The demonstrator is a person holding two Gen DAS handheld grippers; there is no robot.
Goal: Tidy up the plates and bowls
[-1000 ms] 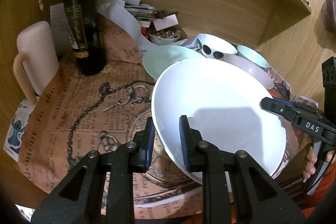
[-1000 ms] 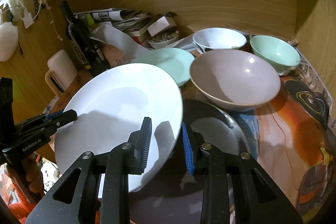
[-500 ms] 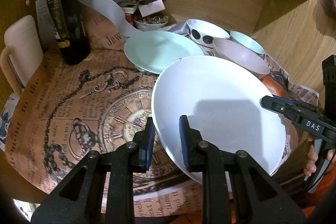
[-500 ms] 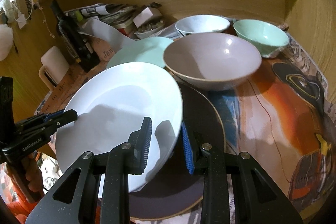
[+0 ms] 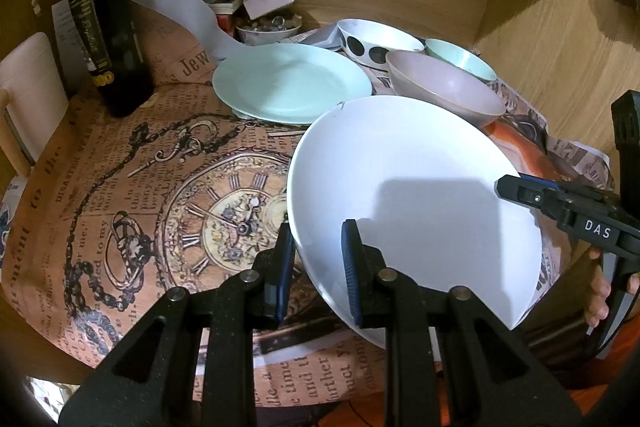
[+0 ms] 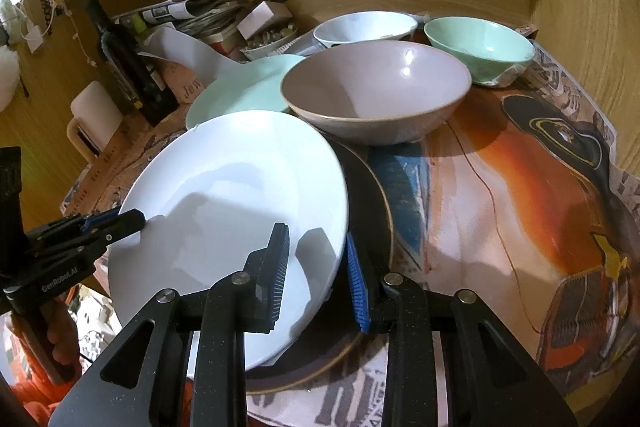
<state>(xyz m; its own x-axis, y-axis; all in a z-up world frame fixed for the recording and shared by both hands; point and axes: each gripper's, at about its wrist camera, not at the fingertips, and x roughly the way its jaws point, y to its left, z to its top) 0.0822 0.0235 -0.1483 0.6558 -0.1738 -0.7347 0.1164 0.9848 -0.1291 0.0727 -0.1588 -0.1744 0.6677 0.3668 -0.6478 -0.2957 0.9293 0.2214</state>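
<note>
**dishguy:** Biggest thing first: the printed paper cover (image 5: pixel 132 195) filled most of the left wrist view, clock drawing at centre-left. On it, the white plate (image 5: pixel 404 187) took up the lower right of that frame, tilted and apparently lifted, with both tools on it. Under it in the right wrist view, lower centre, sat a dark plate (image 6: pixel 372 195), so my guess was the white one was coming off that or going onto it

**stackr:** How were the grippers set?

**dishguy:** The left gripper (image 5: pixel 316 263) had its blue pads either side of the plate's near left rim, pinching it. The right gripper (image 6: pixel 318 271) did the same on the opposite rim, one pad over the face, one behind the edge. Two grips probably because a wide, slick plate would swing from one

**stackr:** And the rest?

**dishguy:** Mint plate (image 5: pixel 292 83) sat upper centre, looked like a second plate under it, so probably the plate stack. Pinkish bowl (image 6: pixel 376 91) was just behind the white plate, upper centre in the right view. Behind it were the spotted bowl (image 5: pixel 376 41) and mint bowl (image 6: pixel 480 45), upper right. Wine bottle (image 5: pixel 106 39) stood upper left, a cream mug (image 5: pixel 28 95) at the left edge, a little dish of bits (image 5: pixel 268 27) at the back
</note>
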